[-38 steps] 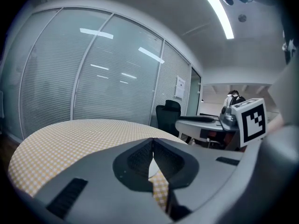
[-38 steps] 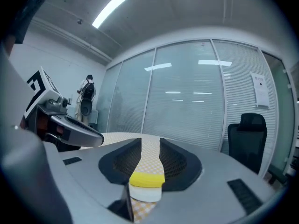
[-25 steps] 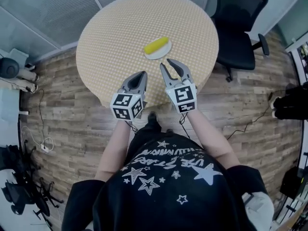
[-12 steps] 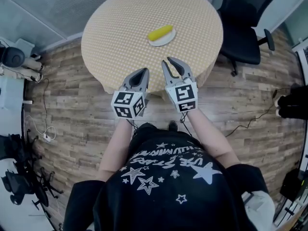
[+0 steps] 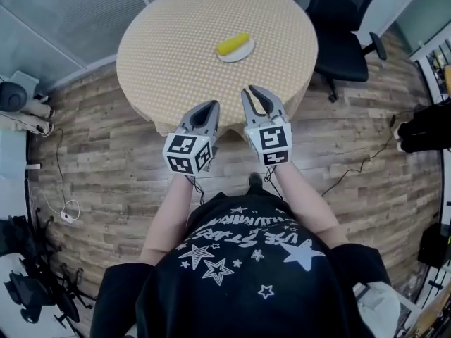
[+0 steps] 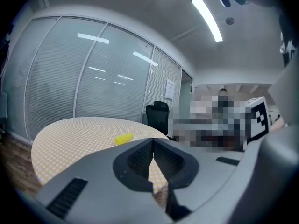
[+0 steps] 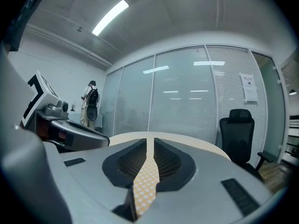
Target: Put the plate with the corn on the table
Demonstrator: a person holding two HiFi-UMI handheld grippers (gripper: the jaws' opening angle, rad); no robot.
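A yellow corn cob (image 5: 233,44) lies on a small white plate (image 5: 239,53), which rests on the round table with a yellow checked cloth (image 5: 176,41), right of the table's middle. In the left gripper view the corn (image 6: 124,138) shows far ahead on the table (image 6: 70,134). Both grippers hover side by side at the table's near edge, well short of the plate, and hold nothing. My left gripper (image 5: 210,107) (image 6: 153,140) has its jaw tips touching. My right gripper (image 5: 256,92) (image 7: 150,142) stands a narrow gap apart, with the cloth showing between its jaws.
A black office chair (image 5: 342,20) stands at the table's right side, also seen as the chair (image 6: 156,115) and the chair (image 7: 238,129). Wood floor (image 5: 106,160) surrounds the table, with cables (image 5: 56,189) at the left. Glass partitions stand behind the table.
The grippers and I have drawn back a little from the table; their tips now sit at its near edge rather than over it. Plate and corn have stayed put.
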